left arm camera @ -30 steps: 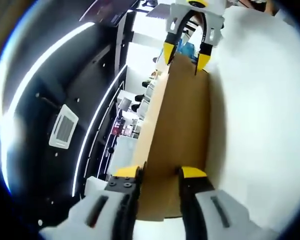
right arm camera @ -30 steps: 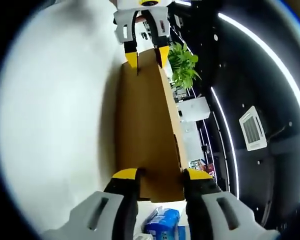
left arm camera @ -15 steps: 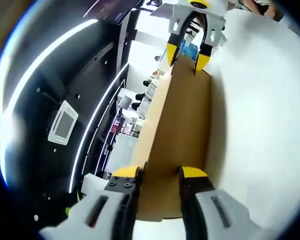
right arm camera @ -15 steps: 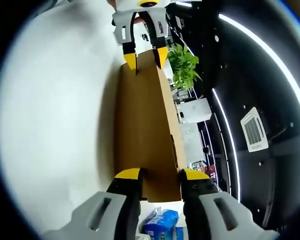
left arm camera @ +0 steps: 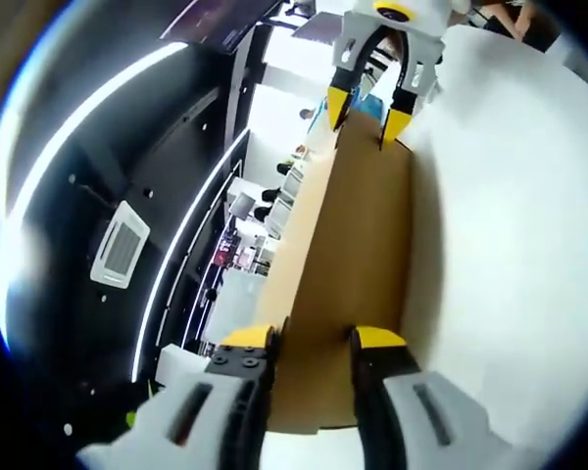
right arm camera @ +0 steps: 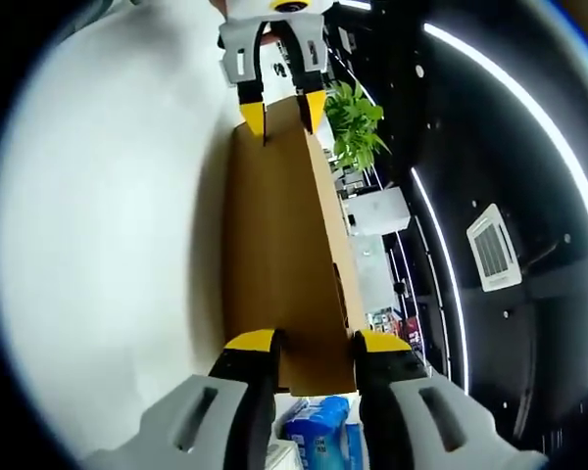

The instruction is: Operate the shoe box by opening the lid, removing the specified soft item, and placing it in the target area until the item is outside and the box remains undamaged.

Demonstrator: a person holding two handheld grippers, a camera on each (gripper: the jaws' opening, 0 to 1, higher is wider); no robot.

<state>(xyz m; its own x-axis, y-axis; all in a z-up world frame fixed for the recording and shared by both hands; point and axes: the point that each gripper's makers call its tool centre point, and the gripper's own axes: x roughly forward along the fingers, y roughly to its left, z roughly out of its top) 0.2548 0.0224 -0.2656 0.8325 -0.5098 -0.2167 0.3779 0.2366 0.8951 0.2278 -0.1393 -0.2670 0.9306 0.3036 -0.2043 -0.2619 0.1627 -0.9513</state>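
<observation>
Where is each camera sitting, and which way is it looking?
Left gripper view: rides on the left gripper, looking along the long brown cardboard lid toward the right gripper.
Right gripper view: rides on the right gripper, looking back along it, blue soft pack below.
Shared: lid, both grippers.

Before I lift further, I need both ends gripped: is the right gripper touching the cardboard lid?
Touching. In the right gripper view, the right gripper has its yellow-tipped jaws closed on the cardboard lid edge.

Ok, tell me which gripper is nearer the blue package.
Right. The right gripper clamps the cardboard lid at the end right beside the blue package. The left gripper clamps the lid's opposite end, far from the package.
</observation>
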